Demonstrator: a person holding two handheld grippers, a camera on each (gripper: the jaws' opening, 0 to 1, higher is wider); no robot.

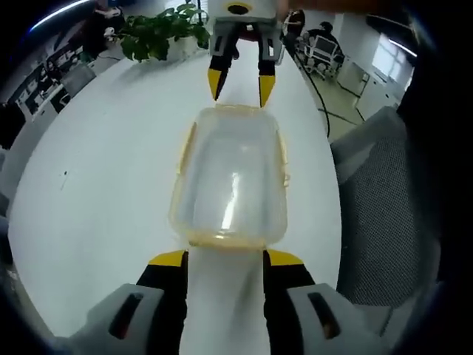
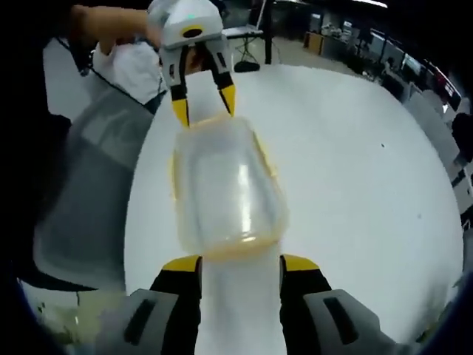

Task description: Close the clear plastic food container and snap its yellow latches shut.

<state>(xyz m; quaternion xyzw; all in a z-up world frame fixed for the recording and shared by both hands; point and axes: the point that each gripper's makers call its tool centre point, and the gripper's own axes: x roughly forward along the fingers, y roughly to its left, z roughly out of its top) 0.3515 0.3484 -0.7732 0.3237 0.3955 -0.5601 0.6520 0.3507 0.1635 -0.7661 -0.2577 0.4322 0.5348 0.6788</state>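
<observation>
The clear plastic food container (image 1: 230,177) sits on the white worktop (image 1: 103,192) with its lid on, between the two sets of tongs. In the left gripper view, the left tongs (image 1: 225,259) are spread wide just short of its near end, and the right tongs (image 1: 241,85) are spread at its far end. The yellow latches (image 1: 283,159) run along its long sides; whether they are snapped down is hard to tell. A potted plant (image 1: 159,33) stands beyond.
</observation>
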